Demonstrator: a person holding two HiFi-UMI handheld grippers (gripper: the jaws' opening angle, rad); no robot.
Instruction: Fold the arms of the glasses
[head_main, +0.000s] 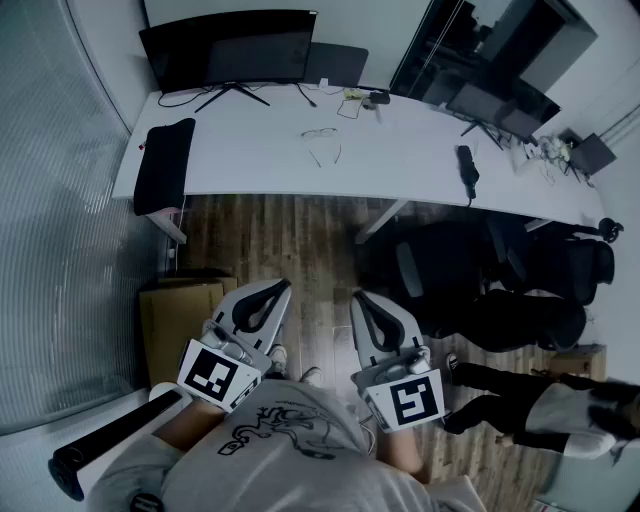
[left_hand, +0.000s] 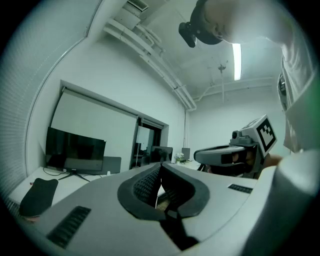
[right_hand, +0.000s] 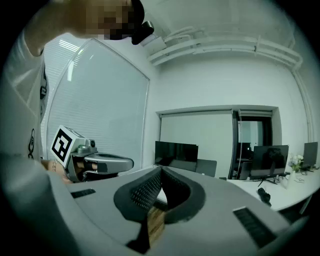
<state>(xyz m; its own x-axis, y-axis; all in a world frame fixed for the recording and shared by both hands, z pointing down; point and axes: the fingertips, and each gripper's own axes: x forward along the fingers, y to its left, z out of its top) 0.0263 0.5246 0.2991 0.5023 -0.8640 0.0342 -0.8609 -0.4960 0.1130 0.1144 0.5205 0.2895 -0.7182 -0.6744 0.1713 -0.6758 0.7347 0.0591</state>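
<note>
Desk, left end: flat black pad (head_main: 163, 162) on the long white desk (head_main: 420, 170).
Left gripper (head_main: 281, 287): grey, jaws closed tip to tip, nothing between; held over the wood floor, short of the desk.
Thin wire-framed glasses (head_main: 321, 140): mid-desk, arms spread open, well apart from both grippers.
Right gripper (head_main: 358, 297): grey, jaws pressed together, empty; beside the left one.
Far right: black office chairs (head_main: 480, 285).

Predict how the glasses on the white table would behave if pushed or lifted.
The glasses look thin-framed, so probably light and easily bent. On the smooth table they would likely slide, not tip, when pushed. Their arms seem spread open, so one may swing at its hinge if lifted.
</note>
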